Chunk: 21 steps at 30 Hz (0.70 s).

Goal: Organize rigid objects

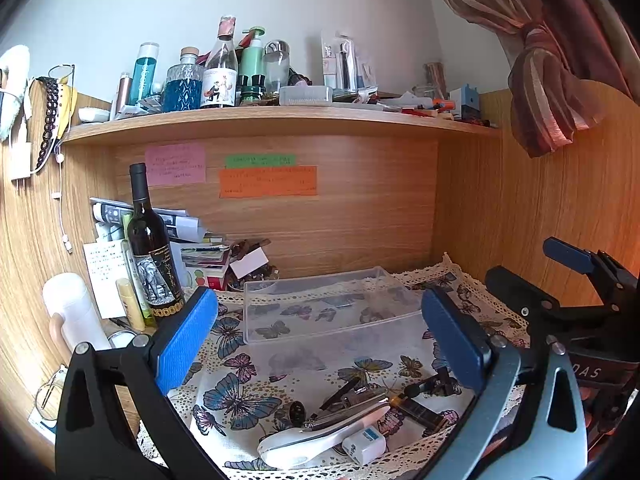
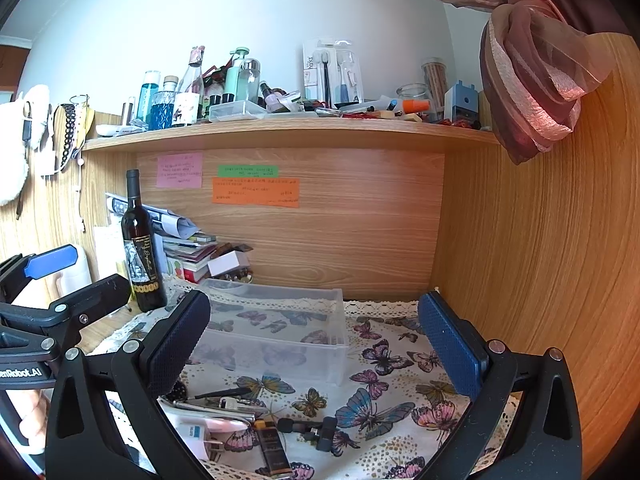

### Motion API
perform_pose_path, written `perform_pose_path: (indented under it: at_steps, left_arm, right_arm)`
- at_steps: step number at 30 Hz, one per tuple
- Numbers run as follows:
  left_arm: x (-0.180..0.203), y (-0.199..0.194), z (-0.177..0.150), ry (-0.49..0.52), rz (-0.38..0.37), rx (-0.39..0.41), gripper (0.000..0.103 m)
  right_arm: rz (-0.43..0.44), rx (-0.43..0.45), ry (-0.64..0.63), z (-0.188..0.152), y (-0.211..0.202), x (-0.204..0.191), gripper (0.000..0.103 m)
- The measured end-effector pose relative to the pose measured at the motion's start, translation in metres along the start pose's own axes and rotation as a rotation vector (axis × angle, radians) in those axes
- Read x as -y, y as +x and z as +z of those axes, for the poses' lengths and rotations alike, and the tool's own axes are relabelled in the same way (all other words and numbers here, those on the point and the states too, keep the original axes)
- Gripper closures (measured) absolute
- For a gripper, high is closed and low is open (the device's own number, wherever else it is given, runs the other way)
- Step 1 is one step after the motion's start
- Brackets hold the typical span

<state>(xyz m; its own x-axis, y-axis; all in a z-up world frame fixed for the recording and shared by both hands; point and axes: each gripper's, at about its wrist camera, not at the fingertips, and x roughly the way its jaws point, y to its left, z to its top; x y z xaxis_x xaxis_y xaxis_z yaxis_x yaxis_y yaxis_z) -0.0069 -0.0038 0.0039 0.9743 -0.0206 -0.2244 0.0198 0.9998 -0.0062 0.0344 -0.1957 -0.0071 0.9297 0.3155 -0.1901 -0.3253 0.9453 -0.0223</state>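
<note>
Left wrist view: my left tool (image 1: 320, 336) is spread wide with nothing between the blue pads, and my right tool (image 2: 314, 340) is spread just as wide and also holds nothing. Straight ahead of both, past the fingertips, sits the clear plastic bin (image 1: 320, 304), and as far as I can see through its walls it holds nothing, only the butterfly cloth (image 1: 240, 396) showing through. So I judge the job barely started, nothing sorted yet. All the loose rigid stuff lies below and short of the fingertips, close to the cameras, in one pile on the surface: white spoon-shaped handle (image 1: 320, 436), white plug adapter (image 1: 364, 444) touching it, metal nail clippers (image 1: 344, 404) on top of the handle, black tweezers (image 1: 340, 390), a dark lipstick-like tube (image 1: 420, 410), and a small black clip mic (image 1: 432, 384) under my left tool's right finger. In the right wrist view the same pile sits toward my right tool's left finger, with the mic (image 2: 316, 428) nearer centre. Wine bottle (image 1: 150, 248) stands upright off to the left of both tools, near the bin but apart. Left to do, by my reading: every pile item still needs picking and dropping in the bin. Items overlap, so single picks may drag neighbours.
</note>
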Motion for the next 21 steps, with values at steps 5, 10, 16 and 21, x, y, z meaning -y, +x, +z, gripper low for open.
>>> perform_pose_path:
  at_steps: [5, 10, 16, 21]
  left_arm:
    - [0.0002, -0.0001, -0.0002, 0.000, 0.000, 0.000, 0.000]
    - [0.0003, 0.0003, -0.0002, 0.000, 0.000, 0.000, 0.000]
    - [0.0000, 0.0008, -0.0004, 0.000, -0.003, 0.000, 0.000]
    - [-0.0011, 0.0061, -0.0019, -0.005, -0.014, -0.010, 0.000]
  right_arm:
    - [0.001, 0.001, 0.000, -0.0006, -0.0004, 0.0005, 0.000]
    - [0.000, 0.002, 0.004, -0.0004, -0.0005, 0.0005, 0.000]
    - [0.002, 0.001, 0.002, -0.0007, -0.0002, 0.0003, 0.000]
    - [0.008, -0.005, 0.004, -0.0035, 0.0029, 0.0005, 0.000]
